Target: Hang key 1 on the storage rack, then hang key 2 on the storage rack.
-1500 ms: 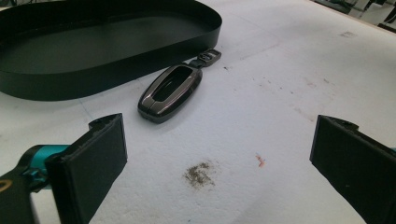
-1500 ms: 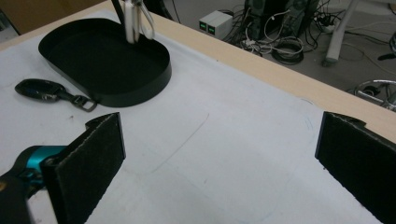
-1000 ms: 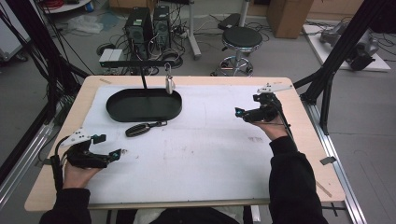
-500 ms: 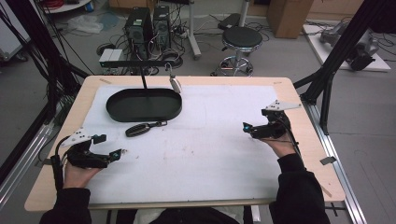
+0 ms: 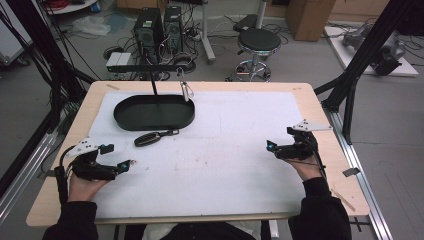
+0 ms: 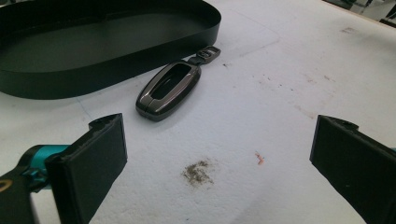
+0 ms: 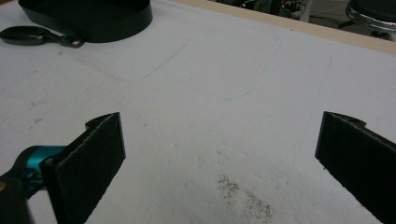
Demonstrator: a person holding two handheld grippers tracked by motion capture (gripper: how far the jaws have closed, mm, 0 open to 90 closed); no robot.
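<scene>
**Both grippers wide and empty, key fob waiting beside the tray**

Left gripper [image 5: 129,163] sits low at the near left of the table, jaws spread wide, nothing between them. In the left gripper view those two black pads frame bare white mat with a grey smudge [image 6: 197,171] on it, and just ahead lies the key fob [image 6: 168,90], dark and glossy, flat on the mat, its small metal clip pointing toward the black oval tray [image 6: 56,74]. Fob and tray wall are very close; whether they touch I cannot tell.

Over to the right gripper [image 5: 270,147], near the table's right edge, also wide open and holding nothing, well apart from the fob.

So where could this slip? The fob is slick, rounded and low: jaws closing on its curved flanks could squirt it out sideways. It lies at a slant to the left gripper's line, so an approach without turning the hand would likely catch only a corner. The tray wall crowds the far side, and a jaw sliding in there could bump the tray or jam. Grabbing the clip alone would leave the body swinging.
</scene>
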